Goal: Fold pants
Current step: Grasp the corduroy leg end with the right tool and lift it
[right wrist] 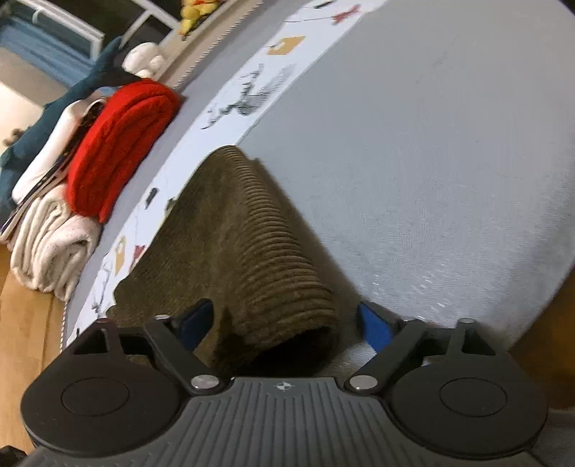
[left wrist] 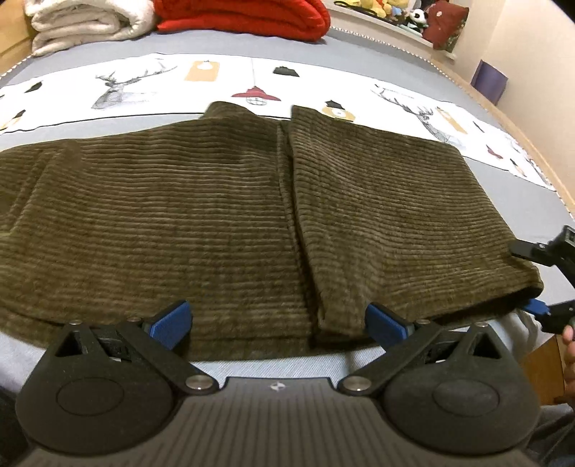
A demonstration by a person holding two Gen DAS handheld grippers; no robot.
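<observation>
Olive-brown corduroy pants (left wrist: 215,215) lie flat on the bed, folded over, with a second layer (left wrist: 395,215) on the right. My left gripper (left wrist: 278,323) is open, its blue pads wide apart over the near edge of the pants. My right gripper (left wrist: 539,283) shows at the pants' right corner in the left wrist view. In the right wrist view the right gripper (right wrist: 287,327) is open with the folded end of the pants (right wrist: 251,258) between its jaws, not clamped.
A grey bed sheet (right wrist: 431,179) with a white printed band (left wrist: 107,93) lies under the pants. A red blanket (left wrist: 244,14) and a cream blanket (left wrist: 75,25) are stacked at the far side. The wooden bed edge (left wrist: 553,186) runs on the right.
</observation>
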